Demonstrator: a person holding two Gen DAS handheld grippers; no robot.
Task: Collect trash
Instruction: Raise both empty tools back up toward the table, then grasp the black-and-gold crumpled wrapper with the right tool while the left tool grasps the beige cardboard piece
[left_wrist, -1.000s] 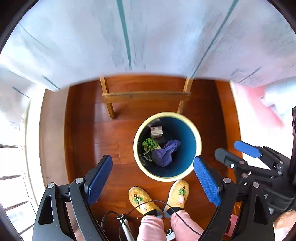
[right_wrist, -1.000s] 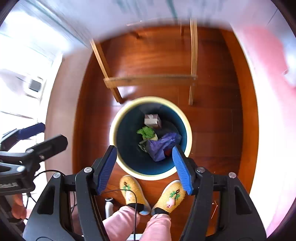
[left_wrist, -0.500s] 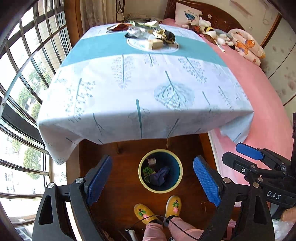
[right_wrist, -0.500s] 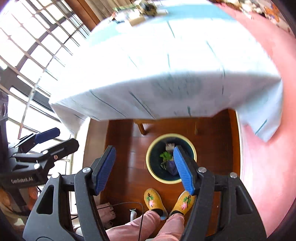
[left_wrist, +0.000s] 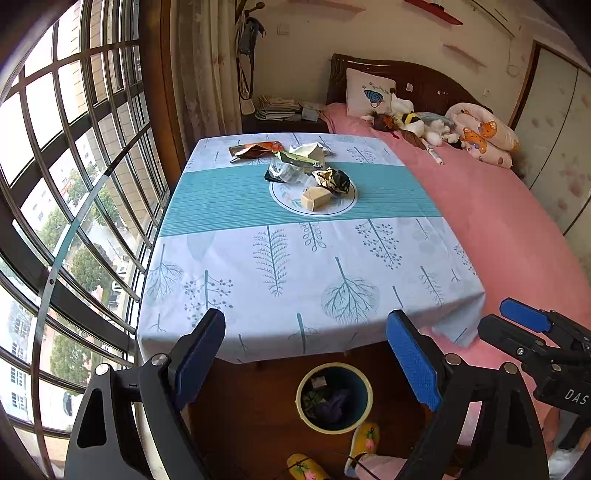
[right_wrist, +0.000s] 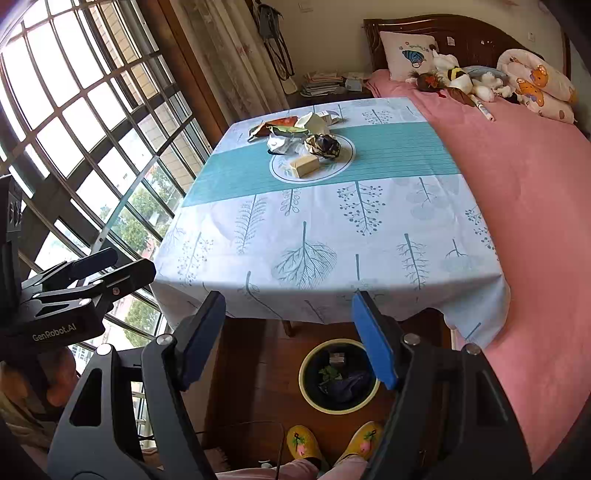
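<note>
Both tools sit above the near table edge, angled down.

Left tool (left_wrist: 306, 365): jaws wide, nothing between them. Right tool (right_wrist: 291, 339): jaws wide and opening further, nothing between them.

Trash is piled at the far middle of the table (left_wrist: 258, 280), on and around a round print on the teal stripe of the cloth:
- tan block (left_wrist: 316, 198), nearest
- dark crumpled wrapper (left_wrist: 332, 180) just behind it
- clear crumpled plastic (left_wrist: 286, 172) to the left
- orange wrapper (left_wrist: 256, 148) and white paper (left_wrist: 308, 150) at the far side

All are well apart from both tools.

The bin (left_wrist: 334, 400) stands on the wood floor below the near table edge and already holds scraps: purple, green, and a small box. Yellow slippers (right_wrist: 334, 441) are just beside it. A pink bed (right_wrist: 535, 206) is on the right and a window (left_wrist: 66, 184) on the left.
</note>
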